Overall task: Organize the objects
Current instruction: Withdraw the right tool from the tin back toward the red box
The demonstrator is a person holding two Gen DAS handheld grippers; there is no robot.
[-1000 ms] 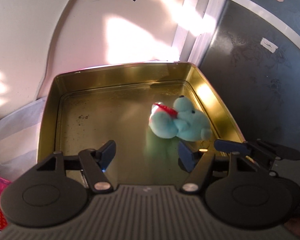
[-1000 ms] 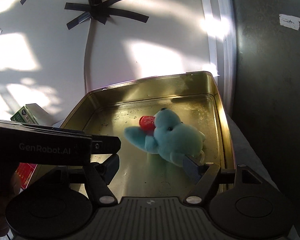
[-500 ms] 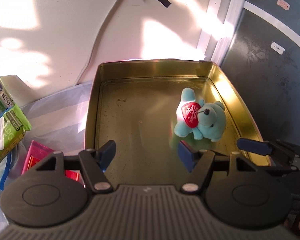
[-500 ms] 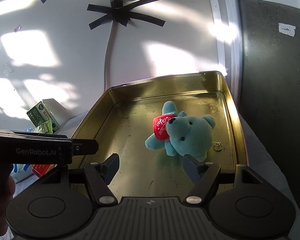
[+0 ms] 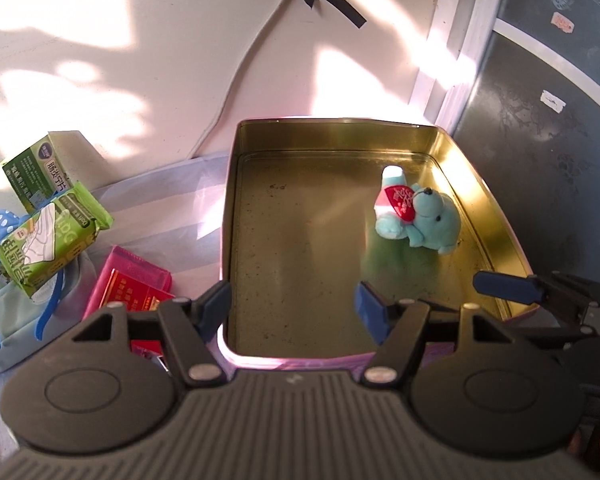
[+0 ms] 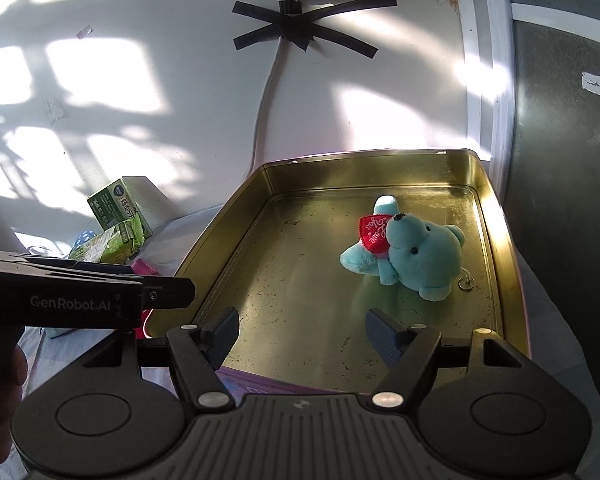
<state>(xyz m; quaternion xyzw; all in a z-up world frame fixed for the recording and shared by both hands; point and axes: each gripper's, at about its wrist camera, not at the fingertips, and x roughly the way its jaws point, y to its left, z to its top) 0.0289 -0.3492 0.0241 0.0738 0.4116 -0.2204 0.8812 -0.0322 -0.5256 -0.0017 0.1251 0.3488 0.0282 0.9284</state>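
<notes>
A small teal plush bear (image 5: 424, 218) with a red heart lies on its side at the right of an open gold tin tray (image 5: 300, 128); both show in the right wrist view too, bear (image 6: 416, 258) and tray (image 6: 364, 160). My left gripper (image 5: 294, 312) is open and empty above the tray's near left rim. My right gripper (image 6: 302, 332) is open and empty above the tray's near edge, short of the bear. The right gripper's fingers (image 5: 508, 286) show at the right of the left wrist view.
Left of the tray lie green packets (image 5: 52, 236), a green box (image 5: 36, 170), a red and pink packet (image 5: 130, 288) and a blue dotted headband (image 5: 0, 232) on a pale cloth. A white wall with a taped cable (image 6: 268, 92) stands behind; a dark panel (image 6: 560, 140) is at the right.
Both grippers have pulled back and up from the tray. The bear, close between the right fingers before, now lies free in the tray. The items at the left came into view.
</notes>
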